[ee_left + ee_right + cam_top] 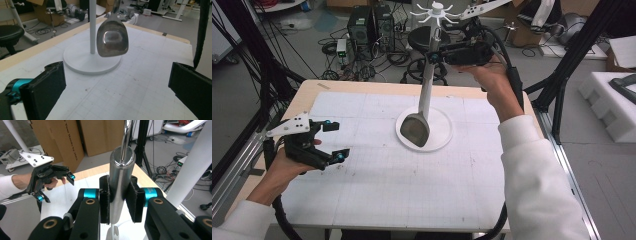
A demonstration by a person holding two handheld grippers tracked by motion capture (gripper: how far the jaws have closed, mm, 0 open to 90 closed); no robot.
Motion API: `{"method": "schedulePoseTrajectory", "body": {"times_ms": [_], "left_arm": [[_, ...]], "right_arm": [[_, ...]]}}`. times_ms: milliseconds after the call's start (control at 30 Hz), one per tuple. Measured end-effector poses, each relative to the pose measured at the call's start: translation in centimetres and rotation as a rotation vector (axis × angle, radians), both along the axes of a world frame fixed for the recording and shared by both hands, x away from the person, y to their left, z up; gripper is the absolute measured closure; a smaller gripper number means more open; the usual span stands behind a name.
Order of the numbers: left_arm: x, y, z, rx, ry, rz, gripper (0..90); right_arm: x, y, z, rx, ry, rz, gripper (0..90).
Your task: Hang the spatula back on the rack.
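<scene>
— Where were we with the ladle?

— Our right gripper had clamped its handle, the bowl hanging beside the rack pole. Left gripper stood apart. Next, we judged, hook it.

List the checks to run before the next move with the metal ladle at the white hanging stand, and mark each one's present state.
1. Right tongs clamped on the ladle handle: ok, pads press on both sides.
2. Ladle bowl clear of the stand base: ok, it hangs above the base in the left gripper view.
3. Handle hook on a stand arm: cannot tell, the top is hard to read.
4. Left tongs out of the way: ok, open and empty, off to the side over the mat.
5. Stand pole upright: ok.
</scene>
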State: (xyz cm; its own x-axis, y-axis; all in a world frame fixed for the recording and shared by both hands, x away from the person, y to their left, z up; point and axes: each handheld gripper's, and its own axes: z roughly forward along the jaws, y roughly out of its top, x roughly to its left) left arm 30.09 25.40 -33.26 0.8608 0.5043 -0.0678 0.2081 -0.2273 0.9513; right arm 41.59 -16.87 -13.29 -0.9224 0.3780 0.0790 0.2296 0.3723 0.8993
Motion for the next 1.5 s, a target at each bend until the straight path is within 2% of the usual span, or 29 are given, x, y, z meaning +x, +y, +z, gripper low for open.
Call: {"method": "schedulePoseTrajectory", "body": {"times_ms": [167, 400, 733, 933, 1367, 1500], "left_arm": [[-0.3, 0.8, 0.1, -0.022, -0.008, 0.019, 1.7], [-0.6, 1.2, -0.2, -0.014, -0.016, 0.023, 1.7], [-0.8, 1.4, -0.3, -0.015, -0.008, 0.025, 1.7], [-0.8, 1.8, -0.5, -0.019, -0.004, 0.036, 1.7], [-0.9, 2.2, -0.8, -0.02, -0.002, 0.043, 1.7], [-0.9, 2.3, -0.8, -0.023, 0.0, 0.04, 1.7]], "right_arm": [[0.7, -0.1, 0.2, 0.001, 0.006, 0.0, 75.2], [1.3, -0.1, 0.6, -0.011, 0.009, 0.0, 75.2], [2.1, -0.2, 0.2, 0.002, 0.033, -0.001, 75.1], [2.6, -0.1, 0.2, 0.004, 0.026, 0.003, 75.1], [3.1, 0.4, -0.2, -0.016, 0.046, -0.011, 74.9], [3.2, 0.6, -0.5, -0.02, 0.058, -0.031, 73.7]]}}
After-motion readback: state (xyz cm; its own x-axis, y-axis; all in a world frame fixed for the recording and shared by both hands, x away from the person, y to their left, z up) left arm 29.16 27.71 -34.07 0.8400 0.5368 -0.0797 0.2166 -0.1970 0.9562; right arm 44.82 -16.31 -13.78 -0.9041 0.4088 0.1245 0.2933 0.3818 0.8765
